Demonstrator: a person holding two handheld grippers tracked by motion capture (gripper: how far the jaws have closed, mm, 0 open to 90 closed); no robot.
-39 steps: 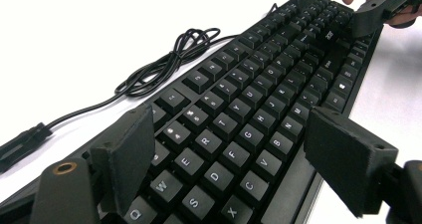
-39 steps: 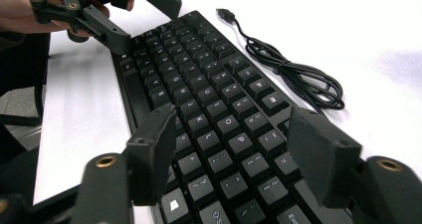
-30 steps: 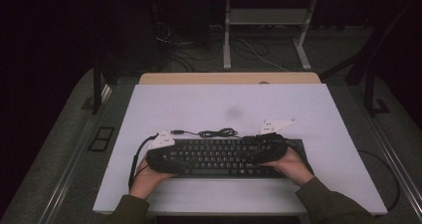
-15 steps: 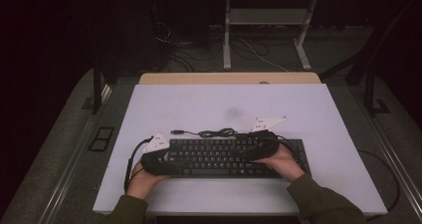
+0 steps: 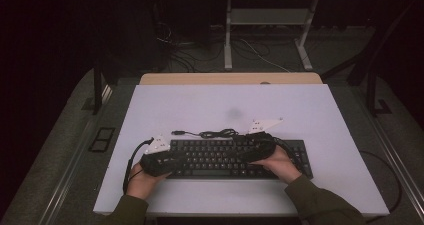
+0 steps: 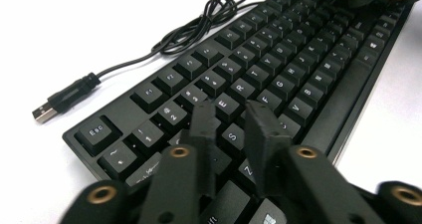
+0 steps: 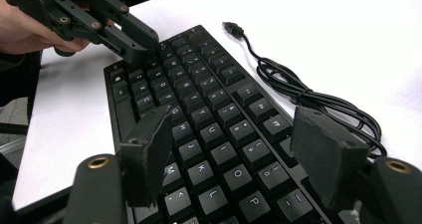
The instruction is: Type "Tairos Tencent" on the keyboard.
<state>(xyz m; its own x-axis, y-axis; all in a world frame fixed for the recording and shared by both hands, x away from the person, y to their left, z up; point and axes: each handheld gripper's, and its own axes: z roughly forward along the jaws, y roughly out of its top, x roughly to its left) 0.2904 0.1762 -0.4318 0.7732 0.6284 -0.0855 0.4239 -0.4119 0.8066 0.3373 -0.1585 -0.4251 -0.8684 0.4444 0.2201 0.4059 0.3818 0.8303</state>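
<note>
Two grippers are held over a black keyboard [image 5: 235, 157] that lies near the front edge of the white table [image 5: 320, 110], its long axis running left to right across the person's front. The left gripper [image 6: 234, 119] is positioned over the keyboard's left end; its jaws have just been closing and now stand nearly together, a narrow gap between them, nothing clamped, tips just above the letter keys near E and S. The right gripper [image 7: 234, 144] is held over the right half, jaws spread wide above the keys, nothing gripped. The keyboard is full-size, matte black, with white legends. Beyond its far edge, a black cable [image 5: 217, 133] is coiled loosely, ending in a USB plug [image 6: 44, 112].
</note>
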